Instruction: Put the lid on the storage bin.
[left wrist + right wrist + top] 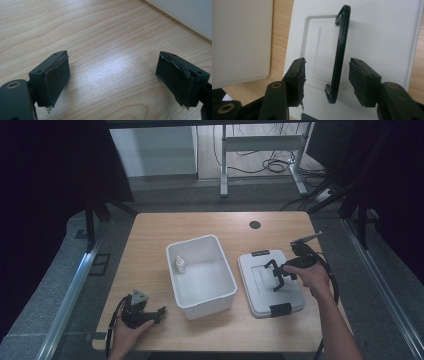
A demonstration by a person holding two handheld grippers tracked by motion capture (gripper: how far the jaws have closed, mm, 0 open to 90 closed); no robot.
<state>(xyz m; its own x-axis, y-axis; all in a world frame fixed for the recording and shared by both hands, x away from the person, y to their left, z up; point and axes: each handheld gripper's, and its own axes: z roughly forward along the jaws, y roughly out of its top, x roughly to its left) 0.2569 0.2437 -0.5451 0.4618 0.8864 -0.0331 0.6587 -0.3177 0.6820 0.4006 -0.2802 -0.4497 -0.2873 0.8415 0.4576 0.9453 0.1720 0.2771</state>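
Resting at about 7 o'clock on the table [150, 227], my left gripper [161, 312] has jaws spread wide over bare wood, just beside the white bin [227, 270], which holds a small white bottle [179, 264] near its 10 o'clock corner. Moving right, the white lid [260, 307] lies flat at 3 o'clock from the bin, and my right gripper [326, 81] has its jaws set either side of the lid's black handle [340, 53], pads not touching it.
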